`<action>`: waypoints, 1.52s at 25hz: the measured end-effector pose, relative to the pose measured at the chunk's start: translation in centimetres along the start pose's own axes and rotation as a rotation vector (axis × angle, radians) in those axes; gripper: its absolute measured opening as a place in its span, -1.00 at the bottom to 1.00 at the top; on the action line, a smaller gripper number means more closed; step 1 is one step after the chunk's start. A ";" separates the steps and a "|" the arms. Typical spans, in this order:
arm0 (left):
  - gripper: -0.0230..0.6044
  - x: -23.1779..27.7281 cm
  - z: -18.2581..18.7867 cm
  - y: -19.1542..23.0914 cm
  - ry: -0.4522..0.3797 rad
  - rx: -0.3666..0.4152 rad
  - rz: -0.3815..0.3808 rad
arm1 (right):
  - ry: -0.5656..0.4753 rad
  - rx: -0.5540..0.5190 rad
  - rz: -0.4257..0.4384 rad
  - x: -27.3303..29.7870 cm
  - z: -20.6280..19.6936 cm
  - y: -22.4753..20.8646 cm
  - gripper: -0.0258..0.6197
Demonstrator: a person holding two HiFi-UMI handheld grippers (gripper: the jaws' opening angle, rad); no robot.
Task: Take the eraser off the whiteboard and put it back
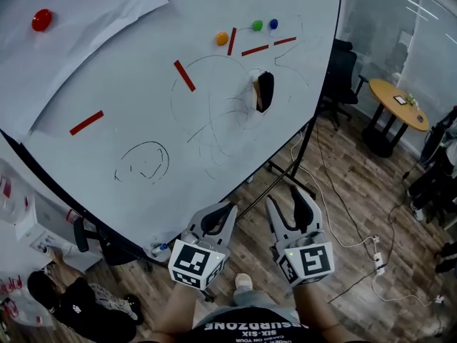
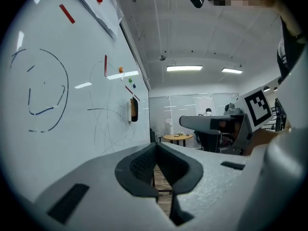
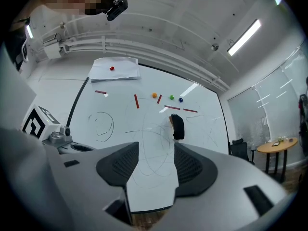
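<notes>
you are facing the large white whiteboard [image 1: 143,84] on its black stand, covered in thin scribbles. you are holding both tools low in front of it, well apart from its surface. your left gripper [image 1: 218,213] is keeping its jaws pressed together on nothing; your right gripper [image 1: 287,197] is standing with its jaws apart and empty. the small black block eraser [image 1: 265,91] with a pale felt edge is sitting upright on the board, right of centre, below the little orange, green and blue round magnets [image 1: 222,38]. it is probably light, with a stiff body and a soft felt face, likely clinging by a magnet. consider pinching its two long black sides, not the felt, and pulling straight off.
</notes>
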State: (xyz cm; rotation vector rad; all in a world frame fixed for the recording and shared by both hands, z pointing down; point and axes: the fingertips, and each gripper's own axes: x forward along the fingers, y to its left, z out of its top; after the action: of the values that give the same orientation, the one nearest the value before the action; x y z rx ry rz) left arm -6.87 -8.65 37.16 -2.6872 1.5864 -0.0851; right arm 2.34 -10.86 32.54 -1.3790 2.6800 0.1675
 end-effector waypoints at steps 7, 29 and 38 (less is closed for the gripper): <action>-0.90 1.5 0.4 0.6 0.003 0.010 0.009 | -0.038 -0.004 0.014 2.2 1.2 -1.9 -0.27; -0.90 5.9 0.4 3.2 0.018 0.037 0.043 | -0.135 0.004 0.037 10.1 4.0 -8.1 -0.27; -0.90 7.5 -0.1 4.1 0.034 0.042 0.040 | -0.162 0.014 0.044 13.7 4.5 -10.5 -0.27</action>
State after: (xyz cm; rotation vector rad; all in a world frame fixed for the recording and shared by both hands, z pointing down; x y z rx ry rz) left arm -6.85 -17.22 37.38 -2.6347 1.6282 -0.1623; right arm 3.27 -27.20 25.53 -1.2458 2.5742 0.2526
